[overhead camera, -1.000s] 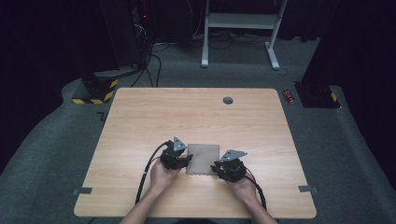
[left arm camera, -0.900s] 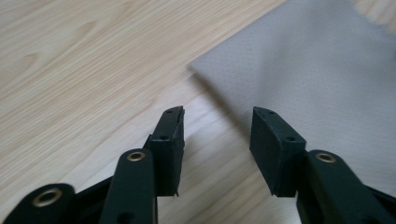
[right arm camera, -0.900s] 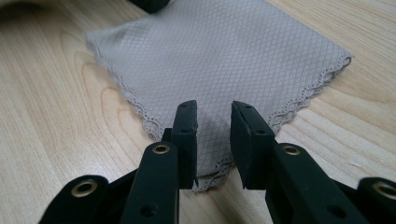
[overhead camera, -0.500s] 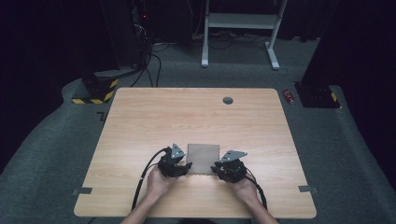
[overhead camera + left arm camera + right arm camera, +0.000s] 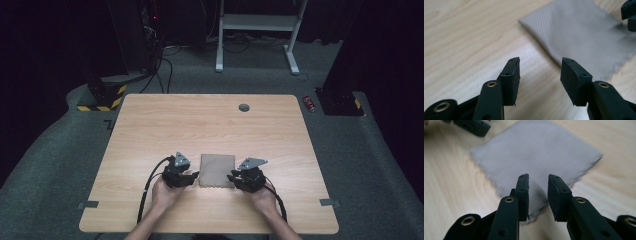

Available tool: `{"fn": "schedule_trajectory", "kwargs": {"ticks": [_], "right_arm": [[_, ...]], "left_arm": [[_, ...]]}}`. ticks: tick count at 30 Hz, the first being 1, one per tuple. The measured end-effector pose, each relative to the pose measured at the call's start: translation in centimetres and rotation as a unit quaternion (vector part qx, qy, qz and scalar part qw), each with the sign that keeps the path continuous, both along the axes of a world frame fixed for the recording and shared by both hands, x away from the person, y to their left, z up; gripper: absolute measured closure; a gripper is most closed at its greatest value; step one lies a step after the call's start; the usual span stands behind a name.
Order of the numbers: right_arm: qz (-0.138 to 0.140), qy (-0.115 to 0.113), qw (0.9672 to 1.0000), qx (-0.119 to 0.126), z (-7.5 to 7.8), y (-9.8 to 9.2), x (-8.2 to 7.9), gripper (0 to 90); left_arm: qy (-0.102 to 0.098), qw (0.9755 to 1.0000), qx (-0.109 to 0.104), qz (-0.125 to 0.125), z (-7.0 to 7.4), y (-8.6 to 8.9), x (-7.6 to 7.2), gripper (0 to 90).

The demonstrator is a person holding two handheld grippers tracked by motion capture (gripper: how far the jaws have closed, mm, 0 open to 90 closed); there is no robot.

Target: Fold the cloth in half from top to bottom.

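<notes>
A person sits at a light wooden desk (image 5: 210, 125) and holds a black gripper in each hand, one on either side of a small folded cloth (image 5: 217, 170) that lies flat near the desk's front edge, between the two hands. The work in hand looks like folding or picking up this cloth, and this moment reads as the approach, with nothing grasped yet. The left gripper (image 5: 540, 67) has its jaws spread wide and sits just beside the cloth's left edge, over bare wood. The right gripper (image 5: 538, 183) has its jaws parted by a narrower gap and is poised over the cloth's near corner; whether the tips touch the fabric cannot be told. Neither holds anything. The next move probably calls for lowering each gripper onto an edge or corner, closing on the thin fabric without pinching the wood, then lifting both sides evenly. The cloth is a dull grey-brown square with a fine ribbed weave. Its near edge looks jagged, as if cut with pinking shears, while the other edges are straight. It lies smooth, without wrinkles
</notes>
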State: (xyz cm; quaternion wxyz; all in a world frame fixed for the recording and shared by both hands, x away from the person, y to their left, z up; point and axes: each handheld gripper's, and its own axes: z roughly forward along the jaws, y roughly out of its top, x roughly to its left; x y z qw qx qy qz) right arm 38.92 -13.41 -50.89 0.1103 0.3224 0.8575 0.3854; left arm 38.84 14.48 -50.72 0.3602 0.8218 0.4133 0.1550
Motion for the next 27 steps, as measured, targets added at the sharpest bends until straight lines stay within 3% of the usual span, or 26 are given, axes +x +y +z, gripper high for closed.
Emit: {"fn": "schedule_trajectory", "kwargs": {"ticks": [1, 2, 3, 4, 5, 6, 7, 12, 13, 16, 18, 20, 21, 22, 25, 27], "right_arm": [[-0.017, 0.0, 0.9998, 0.012, 0.4, -0.1, 1.0, 70.7], [-0.017, 0.0, 0.9998, 0.012, 0.4, -0.1, 1.0, 70.7], [-0.042, -0.001, 0.9989, 0.02, 0.6, -0.2, 2.0, 70.2], [-0.042, -0.001, 0.9989, 0.02, 0.6, -0.2, 2.0, 70.2], [-0.063, -0.002, 0.9977, 0.022, 0.6, -0.3, 3.1, 69.5], [-0.063, -0.002, 0.9977, 0.022, 0.6, -0.3, 3.1, 69.5], [-0.081, 0.0, 0.9964, 0.025, 0.5, -0.4, 4.0, 68.0], [-0.106, 0.018, 0.9936, 0.034, 0.1, -0.4, 5.5, 64.0], [-0.114, 0.023, 0.9926, 0.036, -0.1, -0.4, 6.0, 63.3], [-0.117, 0.025, 0.9923, 0.033, -0.2, -0.4, 6.4, 63.2], [-0.115, 0.028, 0.9927, 0.024, -0.5, 0.1, 7.0, 63.2], [-0.115, 0.028, 0.9928, 0.02, -0.5, 0.3, 7.0, 63.7], [-0.111, 0.026, 0.9935, 0.003, -0.9, 0.7, 7.1, 66.4], [-0.111, 0.026, 0.9935, 0.003, -0.9, 0.7, 7.1, 66.4], [-0.106, 0.019, 0.9941, -0.009, -0.9, 0.8, 7.0, 74.9], [-0.092, 0.019, 0.9955, -0.01, -0.8, 0.8, 7.0, 85.1]], "left_arm": [[-0.005, 0.9999, -0.006, 0.007, 0.3, -0.3, 0.9, 50.0], [-0.005, 0.9999, -0.006, 0.007, 0.3, -0.3, 0.9, 49.7], [-0.005, 0.9996, -0.019, 0.02, 0.3, -0.6, 2.1, 49.7], [-0.005, 0.9996, -0.019, 0.02, 0.3, -0.6, 2.1, 49.3], [-0.001, 0.9992, -0.028, 0.029, 0.2, -0.8, 3.3, 48.9], [-0.001, 0.9992, -0.028, 0.029, 0.2, -0.8, 3.3, 48.6], [0.004, 0.9989, -0.03, 0.036, 0.1, -1.2, 4.4, 48.1], [0.012, 0.9987, -0.024, 0.043, -0.3, -2.0, 5.8, 46.3], [0.01, 0.999, -0.012, 0.041, -0.3, -2.5, 6.2, 46.3], [0.002, 0.999, -0.007, 0.044, -0.5, -2.8, 6.4, 47.3], [0.004, 0.9988, 0.015, 0.047, -0.9, -3.0, 6.6, 48.8], [0.003, 0.999, 0.013, 0.043, -0.9, -3.0, 6.6, 50.2], [-0.002, 0.999, 0.025, 0.038, -0.8, -3.1, 6.5, 52.9], [-0.002, 0.999, 0.025, 0.038, -0.8, -3.1, 6.5, 55.2], [-0.014, 0.999, 0.039, 0.018, -0.7, -3.4, 6.2, 61.9], [-0.005, 0.9994, 0.035, 0.002, -0.6, -3.5, 6.3, 73.3]]}}
